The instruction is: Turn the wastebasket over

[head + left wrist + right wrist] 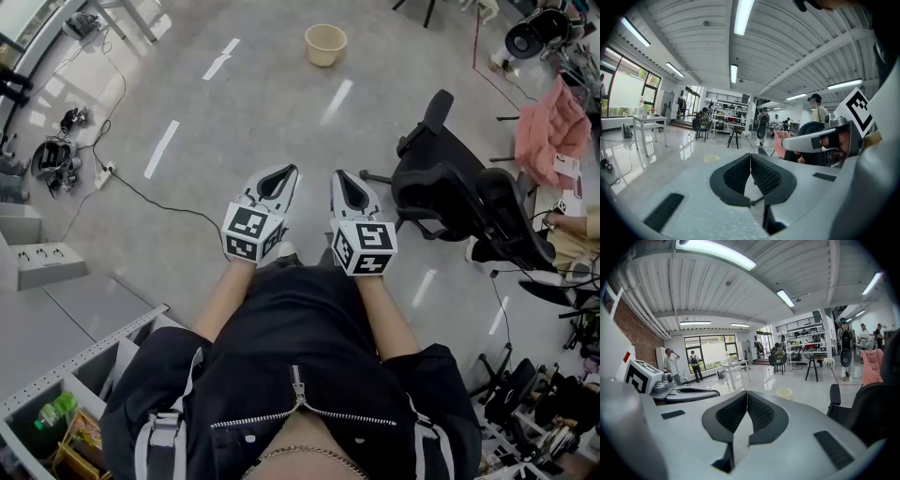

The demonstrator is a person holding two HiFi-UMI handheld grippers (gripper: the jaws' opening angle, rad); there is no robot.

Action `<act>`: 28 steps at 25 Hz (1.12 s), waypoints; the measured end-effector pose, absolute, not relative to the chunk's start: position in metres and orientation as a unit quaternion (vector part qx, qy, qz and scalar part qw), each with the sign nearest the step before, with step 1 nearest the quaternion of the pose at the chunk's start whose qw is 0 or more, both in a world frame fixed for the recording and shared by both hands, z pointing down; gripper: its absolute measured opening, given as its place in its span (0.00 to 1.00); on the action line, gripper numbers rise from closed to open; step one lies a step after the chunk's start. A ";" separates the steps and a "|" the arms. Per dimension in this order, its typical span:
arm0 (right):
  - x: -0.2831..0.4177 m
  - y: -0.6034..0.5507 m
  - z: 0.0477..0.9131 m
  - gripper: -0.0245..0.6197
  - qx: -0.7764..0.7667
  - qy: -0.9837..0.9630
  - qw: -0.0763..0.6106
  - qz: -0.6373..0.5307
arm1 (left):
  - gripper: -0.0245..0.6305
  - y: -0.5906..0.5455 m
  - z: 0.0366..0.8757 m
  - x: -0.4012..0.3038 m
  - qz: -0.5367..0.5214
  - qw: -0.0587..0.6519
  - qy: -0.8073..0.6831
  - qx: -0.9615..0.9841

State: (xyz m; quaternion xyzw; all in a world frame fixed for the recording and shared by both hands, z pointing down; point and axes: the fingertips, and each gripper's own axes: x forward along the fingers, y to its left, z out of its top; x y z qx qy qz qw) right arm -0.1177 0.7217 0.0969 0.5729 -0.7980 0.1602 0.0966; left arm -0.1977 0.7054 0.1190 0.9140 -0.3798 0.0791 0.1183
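Note:
A pale yellow wastebasket [325,44] stands upright on the grey floor, well ahead of me, its mouth facing up. It shows small in the left gripper view [711,159] and in the right gripper view [784,393]. My left gripper [290,172] and right gripper [337,176] are held side by side in front of my body, far short of the basket. Both are shut with nothing between their jaws. The left gripper's tips [750,155] and the right gripper's tips [747,393] meet.
A black office chair [459,192] stands to my right, with a pink cloth [550,131] and a seated person beyond it. A cable and power strip [103,174] lie on the floor at left, near a grey shelf unit [56,370]. People stand far off in the room.

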 end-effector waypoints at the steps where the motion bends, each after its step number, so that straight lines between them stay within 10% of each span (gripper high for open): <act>1: -0.119 0.722 0.097 0.05 0.573 -0.798 0.097 0.160 | 0.05 0.706 0.120 -0.199 0.079 0.119 -0.380 0.914; 28: -0.122 0.714 0.100 0.05 0.580 -0.792 0.102 0.161 | 0.05 0.702 0.127 -0.207 0.078 0.129 -0.376 0.914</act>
